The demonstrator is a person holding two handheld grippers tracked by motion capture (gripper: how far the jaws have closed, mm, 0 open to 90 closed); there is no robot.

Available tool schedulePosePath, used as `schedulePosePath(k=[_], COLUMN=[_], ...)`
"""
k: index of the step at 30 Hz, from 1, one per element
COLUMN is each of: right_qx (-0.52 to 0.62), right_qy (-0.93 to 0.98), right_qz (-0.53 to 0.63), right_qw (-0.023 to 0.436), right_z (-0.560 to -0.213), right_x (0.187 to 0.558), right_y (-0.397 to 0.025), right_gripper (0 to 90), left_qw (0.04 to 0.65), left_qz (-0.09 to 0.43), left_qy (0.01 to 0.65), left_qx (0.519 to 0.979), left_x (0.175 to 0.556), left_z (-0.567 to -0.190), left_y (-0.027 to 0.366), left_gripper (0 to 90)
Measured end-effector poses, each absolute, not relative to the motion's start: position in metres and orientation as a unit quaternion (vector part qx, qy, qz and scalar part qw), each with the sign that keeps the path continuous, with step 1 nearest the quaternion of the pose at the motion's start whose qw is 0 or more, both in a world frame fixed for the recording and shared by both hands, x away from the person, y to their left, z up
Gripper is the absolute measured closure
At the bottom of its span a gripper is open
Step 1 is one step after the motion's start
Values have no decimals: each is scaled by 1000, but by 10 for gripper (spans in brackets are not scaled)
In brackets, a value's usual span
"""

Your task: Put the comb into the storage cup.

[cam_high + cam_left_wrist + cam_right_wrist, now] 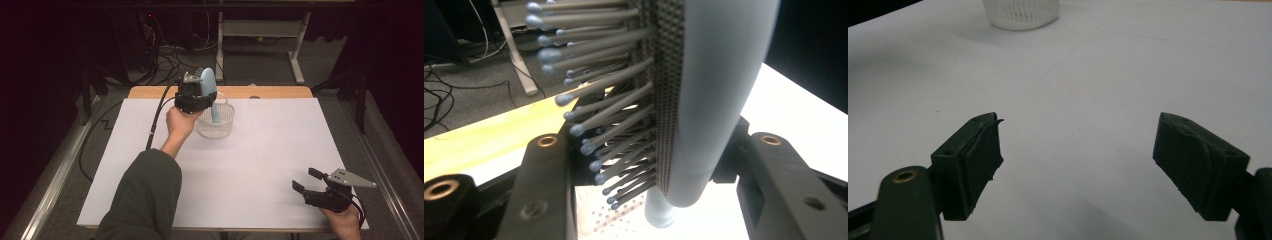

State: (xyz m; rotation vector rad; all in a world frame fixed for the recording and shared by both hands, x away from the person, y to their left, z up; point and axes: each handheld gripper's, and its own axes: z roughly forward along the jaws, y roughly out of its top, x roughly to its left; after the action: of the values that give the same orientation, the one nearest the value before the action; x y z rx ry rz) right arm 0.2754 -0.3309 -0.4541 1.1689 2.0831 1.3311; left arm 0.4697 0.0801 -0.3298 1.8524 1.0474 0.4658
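- So, the left gripper [196,95] sits at about 11 o'clock on the table, lifted off it, jaws clamped on a pale blue hairbrush [209,86].
- From the left gripper view the hairbrush [704,90] is a smooth, matte plastic oval, with a dotted grey cushion pad along one face and rows of thin grey bristles [609,120] tipped with little round balls.
- Both chunky black jaws press on the brush, one from the bristle side and one on the smooth back; the exact contact spots are hidden behind the brush head, so I can't say how deep it sits.
- The brush stands roughly upright, head up top, and its rounded handle [215,112] points down into a small white basket [216,125].
- That basket is a round, see-through plastic thing with fine vertical ribs and a thin handle hoop, at roughly 12 o'clock on the white sheet, just beside the left hand [180,122].
- Whether the handle tip touches the basket floor, can't tell.
- The right gripper [311,181] is way down at 5 o'clock, well apart from the basket, held low over the sheet.
- In the right gripper view its jaws are spread wide, nothing between them, the pads [983,155] rubbery and a bit ragged at the edges.
- The table [260,92] has a light wood edge peeking out at the far side, with the flat white paper-like sheet [270,150] over the rest.
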Motion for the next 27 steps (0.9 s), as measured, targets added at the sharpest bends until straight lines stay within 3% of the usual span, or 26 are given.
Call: schedulePosePath(k=[27], right_qx=[419], right_qy=[746], right_qz=[478], right_qw=[198], right_z=[-455], right_x=[276], right_y=[-331], right_gripper=[201], left_qw=[462], left_qz=[181], left_qy=[433], left_qx=[753], left_x=[474], left_z=[-347], left_y=[82], left_gripper=[494])
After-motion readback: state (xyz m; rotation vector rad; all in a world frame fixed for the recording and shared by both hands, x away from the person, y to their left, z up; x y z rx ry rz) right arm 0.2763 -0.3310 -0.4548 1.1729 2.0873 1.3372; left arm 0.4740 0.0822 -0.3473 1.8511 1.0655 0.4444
